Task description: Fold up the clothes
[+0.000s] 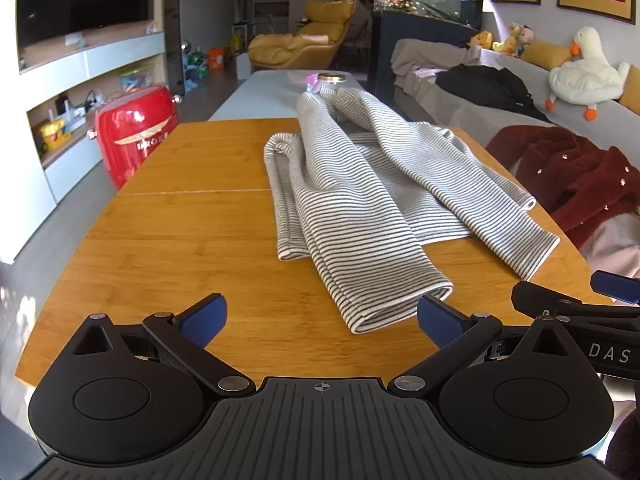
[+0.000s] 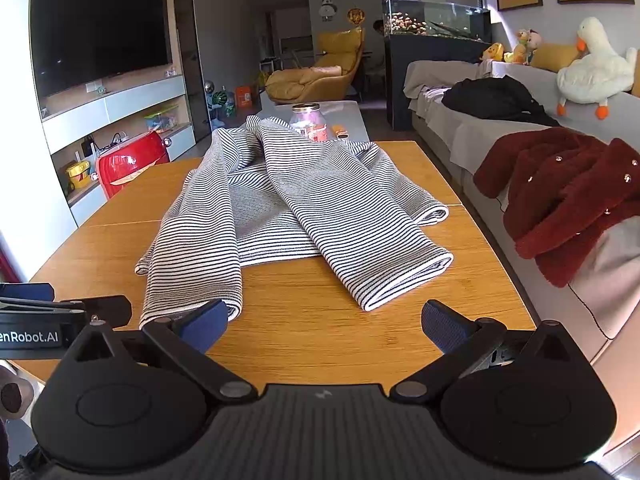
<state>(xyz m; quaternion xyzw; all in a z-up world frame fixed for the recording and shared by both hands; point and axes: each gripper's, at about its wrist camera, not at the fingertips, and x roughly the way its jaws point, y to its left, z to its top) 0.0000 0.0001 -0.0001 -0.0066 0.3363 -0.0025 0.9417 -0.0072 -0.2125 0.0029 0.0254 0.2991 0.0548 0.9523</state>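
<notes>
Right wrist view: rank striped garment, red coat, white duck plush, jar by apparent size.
1. striped garment
2. red coat
3. white duck plush, though it sits farther back, so true size is unsure
4. jar

Left gripper (image 1: 322,318), right gripper (image 2: 324,322) agape

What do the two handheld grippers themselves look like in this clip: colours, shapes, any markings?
Both the left gripper and right gripper are matte black, with a ribbed centre plate, two round hubs, silver pivot pins and blue textured pads on the fingers. White lettering shows on each gripper's side; the left plate bears a crosshair mark. No cables or sleeves show.
</notes>
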